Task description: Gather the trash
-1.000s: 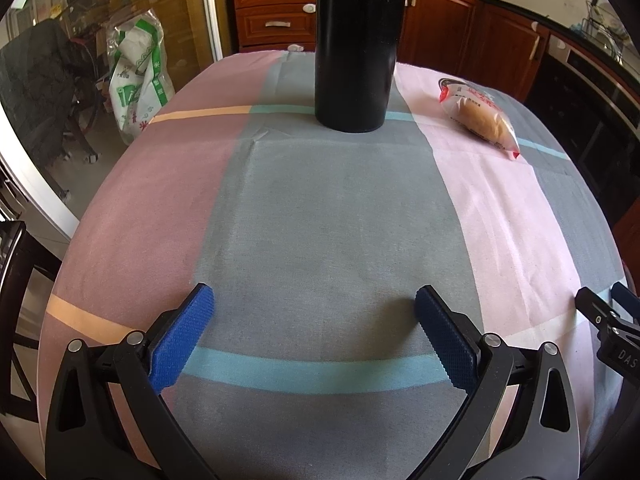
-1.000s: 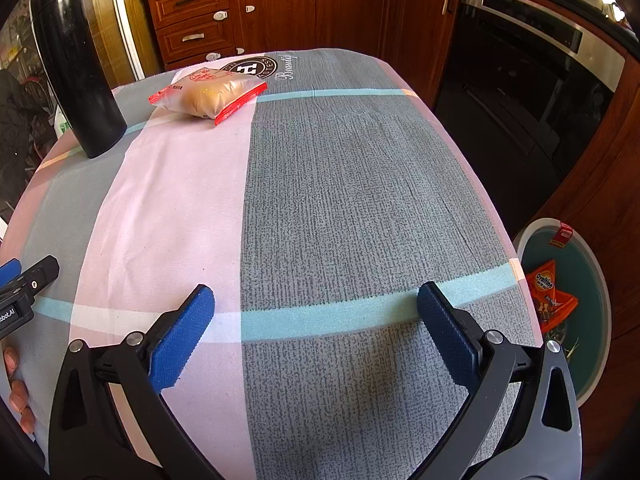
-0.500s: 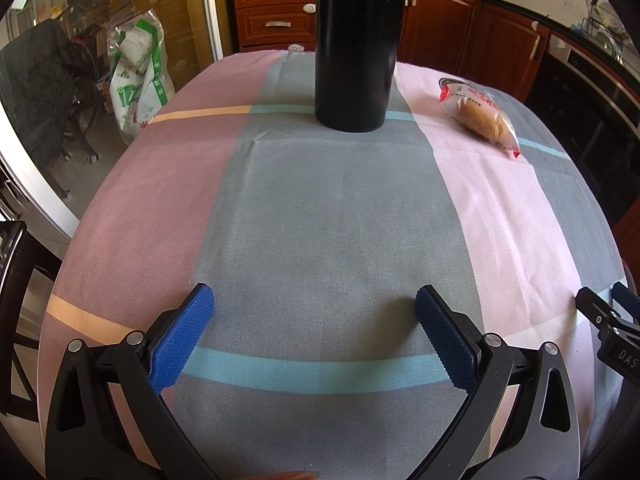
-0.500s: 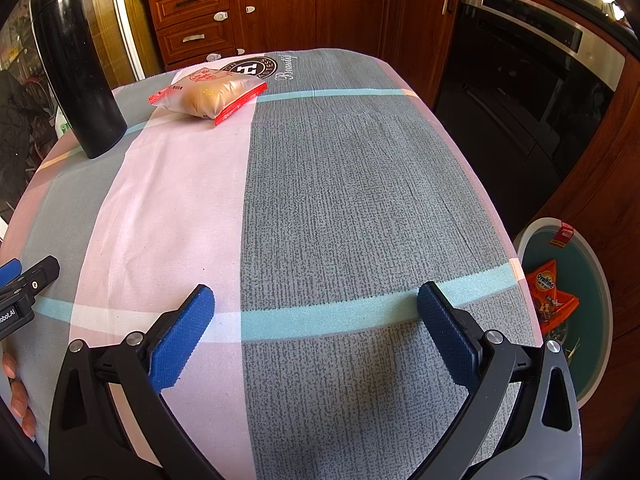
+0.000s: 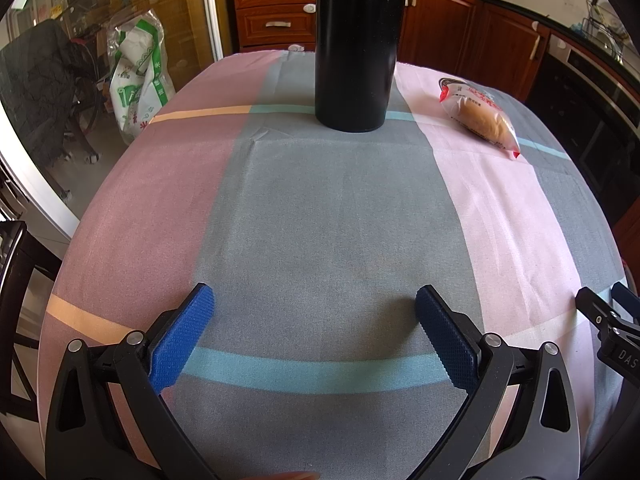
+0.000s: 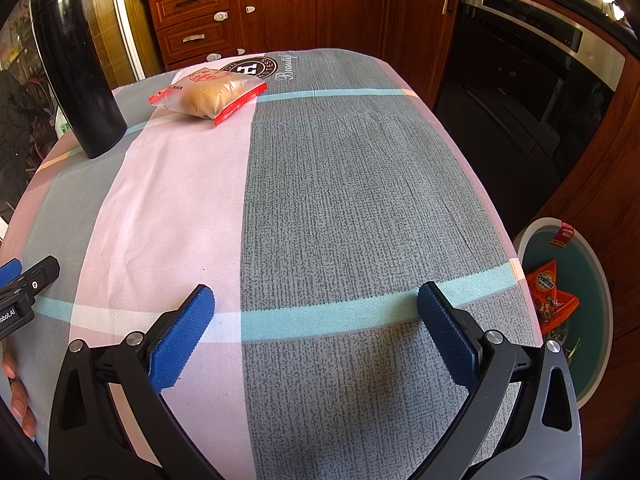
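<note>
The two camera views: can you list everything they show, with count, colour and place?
Tablecloth: one, pink, grey, teal stripes, covering the table.
Flask: one, black, upright at the far end.
Bread packet: one, clear with red edges, lying beside the flask.
Bin: one, white rim, teal inside, on the floor at the table's right, holding an orange wrapper.
Shopping bag: one, white and green, behind glass.
Cabinets: brown wood, back wall.
Oven: one, black.
Left tongs: open.
Right tongs: open.
</note>
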A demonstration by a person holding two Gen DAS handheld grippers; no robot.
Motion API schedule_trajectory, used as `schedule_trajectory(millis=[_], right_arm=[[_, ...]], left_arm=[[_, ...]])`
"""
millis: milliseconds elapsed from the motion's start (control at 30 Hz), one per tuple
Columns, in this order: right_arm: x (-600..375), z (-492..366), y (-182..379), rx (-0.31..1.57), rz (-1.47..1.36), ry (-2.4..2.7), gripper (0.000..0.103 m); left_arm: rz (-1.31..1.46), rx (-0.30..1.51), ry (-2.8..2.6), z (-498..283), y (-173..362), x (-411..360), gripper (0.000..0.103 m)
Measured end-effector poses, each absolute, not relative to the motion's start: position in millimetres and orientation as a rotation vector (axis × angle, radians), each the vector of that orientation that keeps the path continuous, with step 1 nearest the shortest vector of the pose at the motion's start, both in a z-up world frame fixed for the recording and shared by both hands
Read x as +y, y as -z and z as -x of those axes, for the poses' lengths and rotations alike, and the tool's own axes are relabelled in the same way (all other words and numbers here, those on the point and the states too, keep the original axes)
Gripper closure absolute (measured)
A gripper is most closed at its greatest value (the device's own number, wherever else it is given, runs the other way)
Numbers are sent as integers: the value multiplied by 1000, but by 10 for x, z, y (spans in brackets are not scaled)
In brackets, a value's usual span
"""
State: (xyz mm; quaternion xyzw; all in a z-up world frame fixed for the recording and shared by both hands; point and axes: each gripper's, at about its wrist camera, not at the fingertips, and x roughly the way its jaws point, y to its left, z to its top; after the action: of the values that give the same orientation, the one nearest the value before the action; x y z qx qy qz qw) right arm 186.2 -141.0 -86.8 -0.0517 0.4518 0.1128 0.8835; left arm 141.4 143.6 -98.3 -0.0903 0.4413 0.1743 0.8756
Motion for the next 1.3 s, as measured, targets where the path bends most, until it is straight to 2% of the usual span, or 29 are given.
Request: schedule_trajectory(millis=[1300], right_arm=[[-1408, -1861, 870, 940, 107, -235, 6]], left_arm=[[197, 915, -360, -1380, 970, 1437, 3]])
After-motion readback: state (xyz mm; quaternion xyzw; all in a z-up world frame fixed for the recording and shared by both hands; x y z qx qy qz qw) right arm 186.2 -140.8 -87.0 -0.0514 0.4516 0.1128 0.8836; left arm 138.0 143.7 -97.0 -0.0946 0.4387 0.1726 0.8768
